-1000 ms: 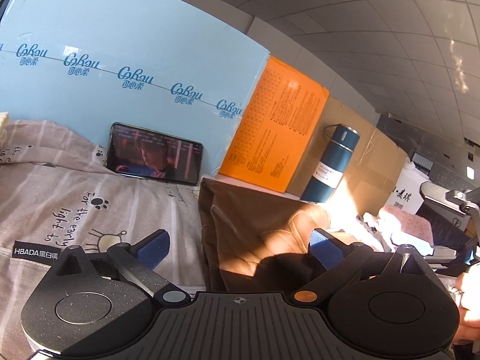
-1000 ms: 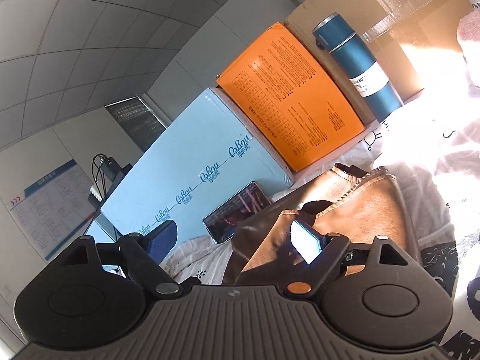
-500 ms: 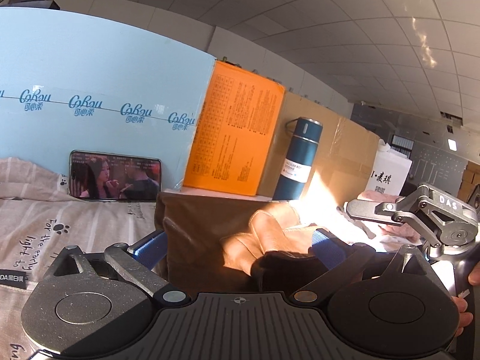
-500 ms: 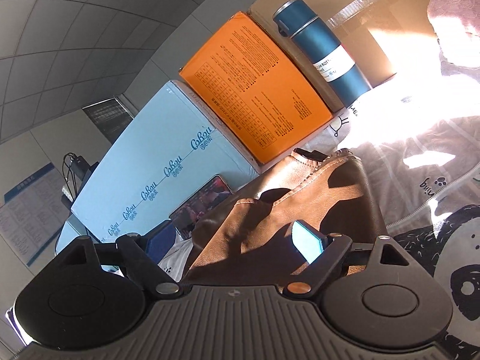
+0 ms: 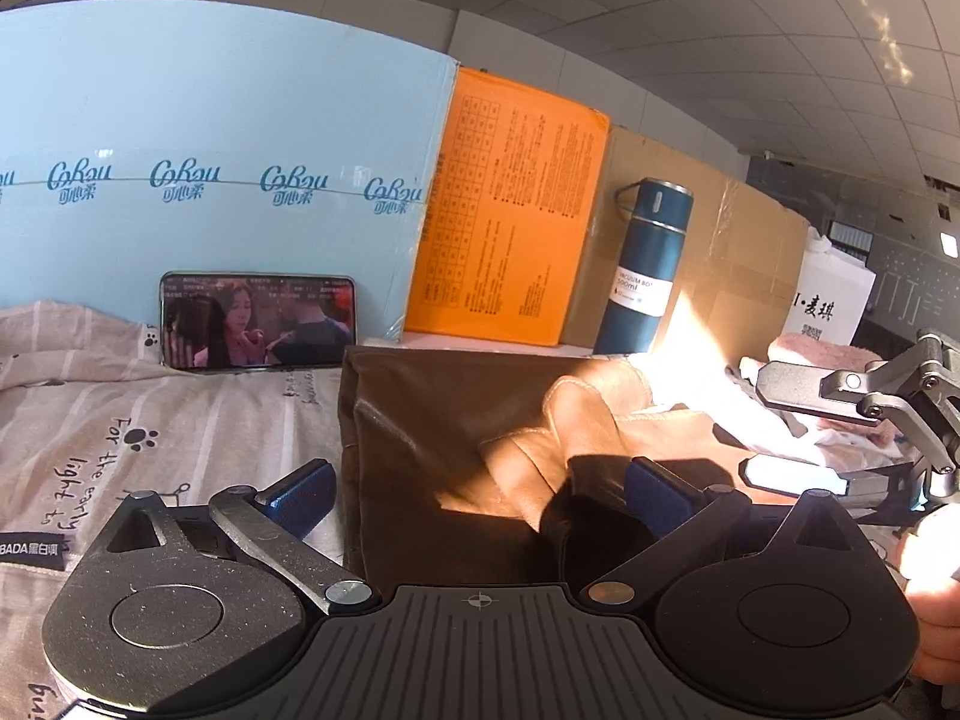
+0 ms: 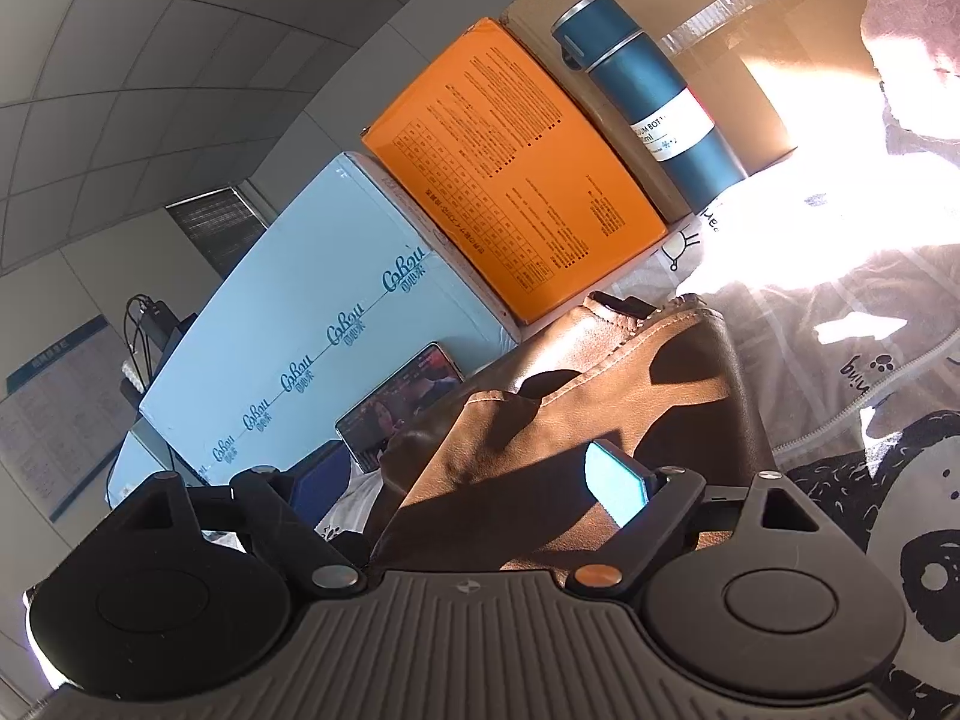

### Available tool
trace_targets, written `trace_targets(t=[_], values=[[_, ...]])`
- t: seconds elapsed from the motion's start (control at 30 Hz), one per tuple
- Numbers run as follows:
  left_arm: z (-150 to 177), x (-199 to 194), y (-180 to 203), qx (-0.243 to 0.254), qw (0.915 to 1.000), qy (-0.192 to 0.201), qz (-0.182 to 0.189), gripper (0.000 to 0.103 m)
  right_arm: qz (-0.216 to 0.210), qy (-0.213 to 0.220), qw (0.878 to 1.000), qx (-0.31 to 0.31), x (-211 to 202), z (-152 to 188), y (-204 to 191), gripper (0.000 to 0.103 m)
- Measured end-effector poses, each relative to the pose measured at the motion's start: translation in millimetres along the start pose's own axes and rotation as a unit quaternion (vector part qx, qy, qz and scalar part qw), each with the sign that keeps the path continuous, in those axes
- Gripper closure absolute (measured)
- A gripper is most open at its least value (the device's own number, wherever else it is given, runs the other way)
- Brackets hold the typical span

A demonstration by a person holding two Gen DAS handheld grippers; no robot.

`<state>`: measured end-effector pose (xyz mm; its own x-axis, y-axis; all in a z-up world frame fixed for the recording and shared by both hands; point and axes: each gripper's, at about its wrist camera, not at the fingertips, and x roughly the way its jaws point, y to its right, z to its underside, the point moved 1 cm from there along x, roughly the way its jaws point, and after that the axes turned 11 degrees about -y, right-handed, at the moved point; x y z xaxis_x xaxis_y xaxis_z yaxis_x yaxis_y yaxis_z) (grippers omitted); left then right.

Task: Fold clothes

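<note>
Since a moment ago my left gripper [image 5: 480, 495] has swung back leftward, so the phone [image 5: 258, 321] sits fuller in its view, and my right gripper [image 6: 468, 480] has drawn closer over the brown leather garment [image 6: 600, 396]. The garment [image 5: 450, 420] lies folded on the striped printed bedsheet [image 5: 120, 420], just in front of the orange box [image 5: 504, 240] and the blue flask [image 5: 645, 267], half in shadow and half in hard sunlight. My left fingers stand wide apart with nothing between them, one pad [image 5: 303, 495] over the sheet and the other over the garment's dark edge. My right fingers are spread wide too, empty, the lit pad [image 6: 615, 483] above the leather. The phone leans against the pale blue box [image 5: 210, 150].
</note>
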<state>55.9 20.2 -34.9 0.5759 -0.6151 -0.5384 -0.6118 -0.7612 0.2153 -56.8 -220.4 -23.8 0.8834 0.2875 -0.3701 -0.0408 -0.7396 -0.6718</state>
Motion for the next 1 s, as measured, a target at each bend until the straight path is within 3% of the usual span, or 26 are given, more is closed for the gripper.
trace_targets(t=[0.2, 0.37, 0.57, 0.7, 0.8, 0.9, 1.0], values=[[0, 11, -8, -0.017, 0.9987, -0.044, -0.02, 0.0, 0.004, -0.002, 1.0, 0.006, 1, 0, 2, 0.017], [2, 17, -14, -0.031, 0.9969, -0.071, -0.012, 0.0, 0.008, 0.004, 1.0, 0.011, -2, -1, 4, 0.017], [3, 14, -19, -0.043, 0.9969, -0.065, 0.009, 0.0, 0.019, 0.027, 0.999, 0.02, -9, -3, 9, 0.015], [2, 3, -27, -0.065, 0.9968, -0.026, 0.04, 0.0, 0.07, 0.078, 0.994, 0.021, -21, -6, 11, 0.009], [-1, -1, -35, -0.09, 0.9943, -0.011, 0.056, 0.0, 0.131, 0.109, 0.985, 0.004, -27, -8, 12, 0.005], [-4, 1, -46, -0.122, 0.9898, -0.018, 0.071, 0.0, 0.162, 0.116, 0.98, 0.005, -31, -12, 18, 0.003], [-4, 4, -51, -0.134, 0.9876, -0.024, 0.079, 0.0, 0.165, 0.092, 0.982, 0.026, -33, -18, 31, 0.002]])
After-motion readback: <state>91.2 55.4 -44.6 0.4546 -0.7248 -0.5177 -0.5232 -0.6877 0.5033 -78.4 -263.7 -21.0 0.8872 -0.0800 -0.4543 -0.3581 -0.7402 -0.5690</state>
